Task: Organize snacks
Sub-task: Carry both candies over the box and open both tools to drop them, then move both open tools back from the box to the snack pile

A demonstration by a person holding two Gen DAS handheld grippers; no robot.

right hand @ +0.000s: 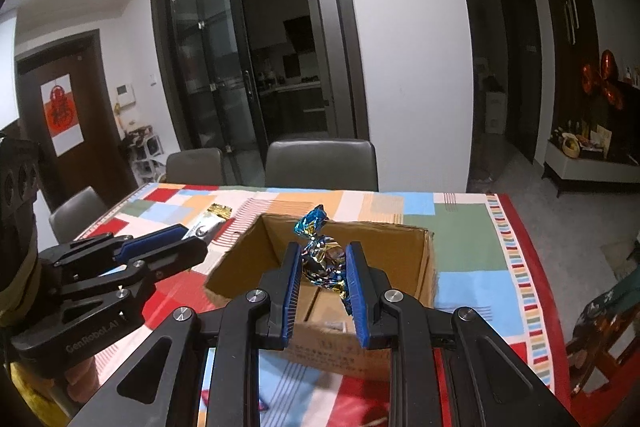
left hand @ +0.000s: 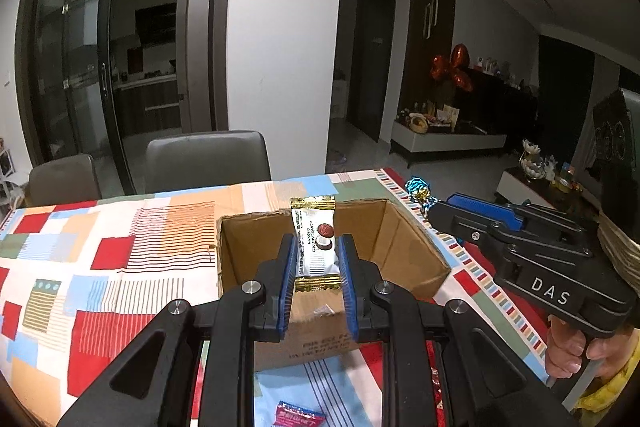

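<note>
My left gripper (left hand: 317,247) is shut on a white snack bar (left hand: 316,241) with gold ends, held upright above the open cardboard box (left hand: 404,239). My right gripper (right hand: 322,257) is shut on a candy in blue and gold foil (right hand: 322,259), also above the cardboard box (right hand: 420,259). In the left wrist view the right gripper (left hand: 434,209) comes in from the right with the foil candy (left hand: 418,189) at its tip. The right wrist view shows the left gripper (right hand: 180,233) at the left, the white snack bar (right hand: 210,223) sticking out of it. The box looks empty inside.
The box stands on a table with a patchwork tablecloth (left hand: 100,259). A small red packet (left hand: 298,417) lies on the cloth near the front edge. Grey chairs (right hand: 322,165) stand at the far side of the table. A hand (left hand: 568,351) grips the right tool.
</note>
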